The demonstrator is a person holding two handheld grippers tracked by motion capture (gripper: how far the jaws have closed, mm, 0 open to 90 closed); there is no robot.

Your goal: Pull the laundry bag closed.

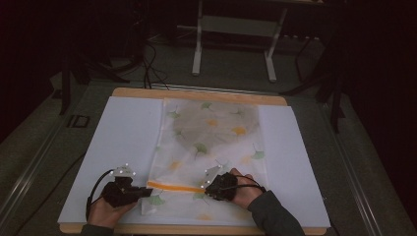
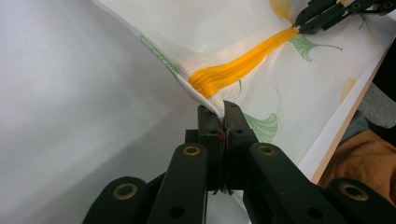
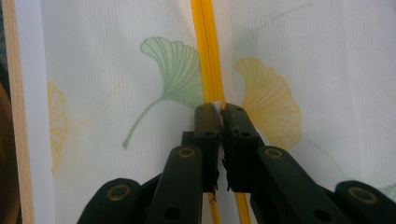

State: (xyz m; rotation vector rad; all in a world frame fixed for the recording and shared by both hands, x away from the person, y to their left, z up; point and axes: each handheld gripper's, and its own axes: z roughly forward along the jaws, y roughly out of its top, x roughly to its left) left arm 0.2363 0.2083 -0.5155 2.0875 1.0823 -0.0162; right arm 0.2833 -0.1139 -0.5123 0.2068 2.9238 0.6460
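A white mesh bag (image 1: 211,147) printed with green and yellow leaves lies flat on a white sheet (image 1: 123,142). An orange zipper (image 1: 174,187) runs across its near end. My left gripper (image 1: 149,191) is shut on the bag's corner at the zipper's left end (image 2: 233,72) and lifts the fabric a little, its jaws (image 2: 219,112) pressed together on the cloth. My right gripper (image 1: 206,187) is shut on the zipper (image 3: 205,46) farther right, its jaws (image 3: 219,109) closed over a small white piece on the orange line. A greyish shape (image 1: 216,123) shows through the bag's far half.
The sheet covers a wooden board (image 1: 196,93) whose edge shows at the back and front. Behind the table stands a white metal frame (image 1: 233,29), and dark cables (image 1: 150,69) lie on the floor. White sheet lies bare on both sides of the bag.
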